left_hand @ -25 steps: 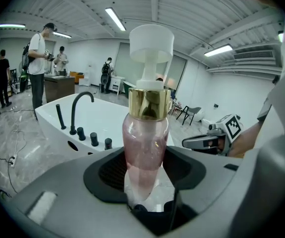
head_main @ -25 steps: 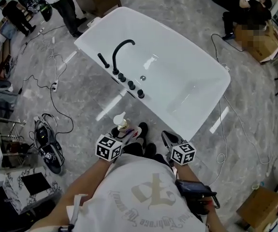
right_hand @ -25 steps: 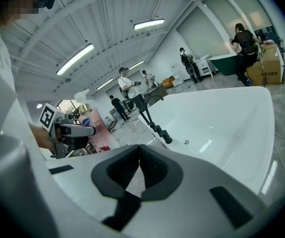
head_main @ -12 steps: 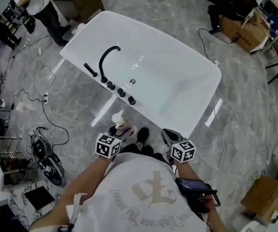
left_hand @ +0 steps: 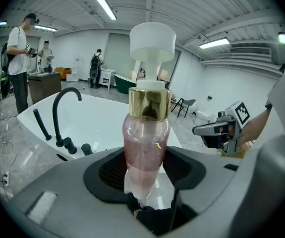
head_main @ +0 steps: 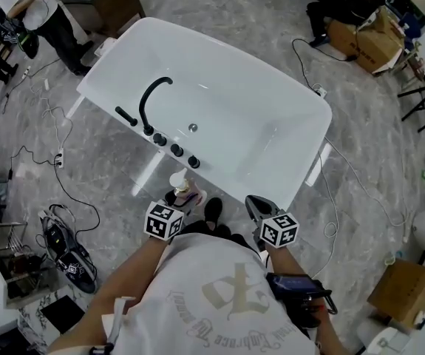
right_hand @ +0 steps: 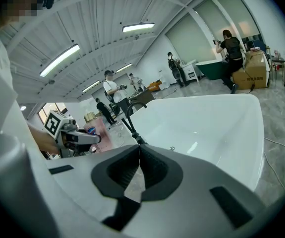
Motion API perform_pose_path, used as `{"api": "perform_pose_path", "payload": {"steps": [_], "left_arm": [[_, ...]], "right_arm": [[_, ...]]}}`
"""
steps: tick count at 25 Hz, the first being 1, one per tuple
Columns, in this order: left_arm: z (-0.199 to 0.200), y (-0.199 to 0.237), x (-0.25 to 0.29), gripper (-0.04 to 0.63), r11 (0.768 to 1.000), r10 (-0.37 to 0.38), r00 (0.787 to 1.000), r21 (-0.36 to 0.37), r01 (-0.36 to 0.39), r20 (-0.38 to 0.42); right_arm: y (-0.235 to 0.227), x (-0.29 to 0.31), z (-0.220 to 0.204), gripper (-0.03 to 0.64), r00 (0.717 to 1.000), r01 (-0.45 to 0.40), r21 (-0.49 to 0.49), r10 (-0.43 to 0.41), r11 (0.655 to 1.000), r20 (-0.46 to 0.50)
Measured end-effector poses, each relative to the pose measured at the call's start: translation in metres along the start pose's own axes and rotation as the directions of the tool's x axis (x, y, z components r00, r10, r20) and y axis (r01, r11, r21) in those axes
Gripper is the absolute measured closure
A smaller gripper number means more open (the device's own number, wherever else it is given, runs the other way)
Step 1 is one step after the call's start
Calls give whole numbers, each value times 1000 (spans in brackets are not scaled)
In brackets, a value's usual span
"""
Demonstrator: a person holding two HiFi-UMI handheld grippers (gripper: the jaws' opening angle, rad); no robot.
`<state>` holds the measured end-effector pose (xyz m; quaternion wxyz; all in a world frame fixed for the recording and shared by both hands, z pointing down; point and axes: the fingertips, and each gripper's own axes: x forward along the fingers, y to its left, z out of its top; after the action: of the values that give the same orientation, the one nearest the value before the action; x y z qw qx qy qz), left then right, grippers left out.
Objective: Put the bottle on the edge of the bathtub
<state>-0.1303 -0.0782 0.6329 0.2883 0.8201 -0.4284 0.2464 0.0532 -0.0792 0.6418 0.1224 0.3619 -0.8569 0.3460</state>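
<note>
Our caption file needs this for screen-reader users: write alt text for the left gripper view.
A pink pump bottle with a gold collar and white pump head stands upright, clamped in the left gripper. Behind it lies a white bathtub with a black faucet at left; the right gripper shows at right, and people stand in the far background.
</note>
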Motion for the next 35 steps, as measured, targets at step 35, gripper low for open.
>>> {"api": "perform_pose_path", "payload": {"steps": [35], "left_arm": [[12, 27, 99, 375, 977, -131, 973, 144, 160, -190]], "right_arm": [[-46, 19, 22, 611, 988, 154, 100, -155, 983, 4]]}}
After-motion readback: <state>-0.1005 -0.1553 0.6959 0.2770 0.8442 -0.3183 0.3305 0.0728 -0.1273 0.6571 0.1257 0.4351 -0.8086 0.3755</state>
